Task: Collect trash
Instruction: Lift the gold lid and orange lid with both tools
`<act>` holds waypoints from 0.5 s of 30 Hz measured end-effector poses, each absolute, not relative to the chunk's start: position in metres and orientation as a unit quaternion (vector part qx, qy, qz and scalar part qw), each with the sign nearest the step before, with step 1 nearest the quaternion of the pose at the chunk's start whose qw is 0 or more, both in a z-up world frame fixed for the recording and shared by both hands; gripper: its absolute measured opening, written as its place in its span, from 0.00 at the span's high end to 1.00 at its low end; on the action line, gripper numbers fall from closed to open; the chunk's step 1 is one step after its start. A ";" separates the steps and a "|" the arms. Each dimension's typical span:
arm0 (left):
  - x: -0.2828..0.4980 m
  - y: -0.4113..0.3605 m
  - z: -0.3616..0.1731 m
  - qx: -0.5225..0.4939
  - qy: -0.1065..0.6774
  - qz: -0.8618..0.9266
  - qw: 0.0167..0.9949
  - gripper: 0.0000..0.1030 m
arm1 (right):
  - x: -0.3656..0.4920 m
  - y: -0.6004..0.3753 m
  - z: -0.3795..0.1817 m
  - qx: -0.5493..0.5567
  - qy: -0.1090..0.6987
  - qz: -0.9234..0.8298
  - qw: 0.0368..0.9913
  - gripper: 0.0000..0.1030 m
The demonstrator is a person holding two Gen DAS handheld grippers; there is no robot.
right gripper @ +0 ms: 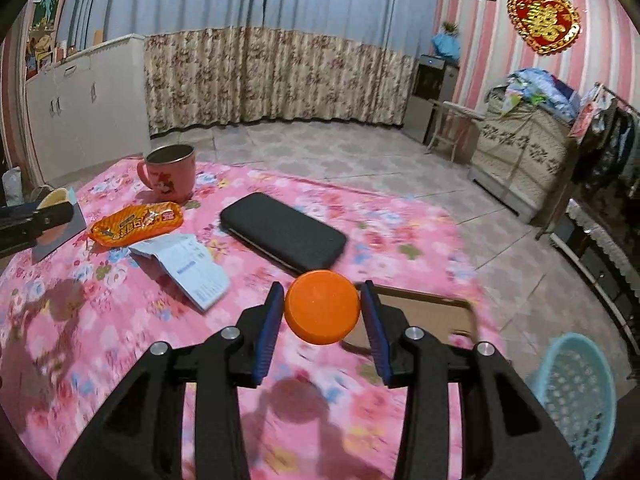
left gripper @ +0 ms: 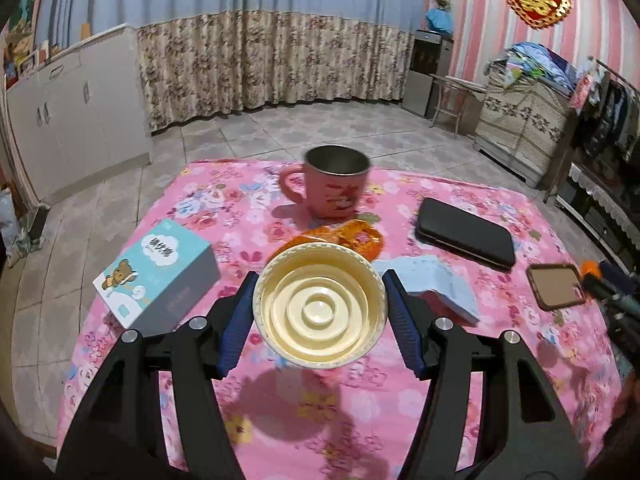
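Here the left gripper (left gripper: 320,300) has its fingers clamped on one cream cup (left gripper: 320,300) and the right gripper (right gripper: 322,308) on one orange lid (right gripper: 322,307) (both lifted), above a surface (right gripper: 100,320) holding one wrapper (right gripper: 136,224), one mug (right gripper: 170,174), one phone (right gripper: 284,232), with one basket (right gripper: 576,400) beyond its right edge.

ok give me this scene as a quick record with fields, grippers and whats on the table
left gripper: shut on cream round plastic cup
right gripper: shut on orange round plastic cap
on pink floral tablecloth: pink metal-lined mug, orange snack wrapper, black phone, folded blue leaflet
bin: light blue perforated basket, beside the table
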State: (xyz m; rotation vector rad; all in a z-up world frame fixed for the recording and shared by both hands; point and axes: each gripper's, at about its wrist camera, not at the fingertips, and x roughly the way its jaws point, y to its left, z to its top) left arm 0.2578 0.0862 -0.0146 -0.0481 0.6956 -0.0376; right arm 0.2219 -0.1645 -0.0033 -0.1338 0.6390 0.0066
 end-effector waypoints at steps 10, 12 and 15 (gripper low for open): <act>0.223 0.025 -0.008 -0.013 0.336 -0.084 0.938 0.41 | 0.163 -0.239 0.022 -0.044 0.299 -0.044 0.952 0.61; 0.216 0.009 -0.001 -0.009 0.331 -0.090 0.939 0.41 | 0.152 -0.257 0.024 -0.032 0.298 -0.054 0.953 0.61; 0.206 -0.013 0.006 -0.004 0.321 -0.101 0.942 0.41 | 0.140 -0.276 0.025 -0.022 0.295 -0.068 0.953 0.61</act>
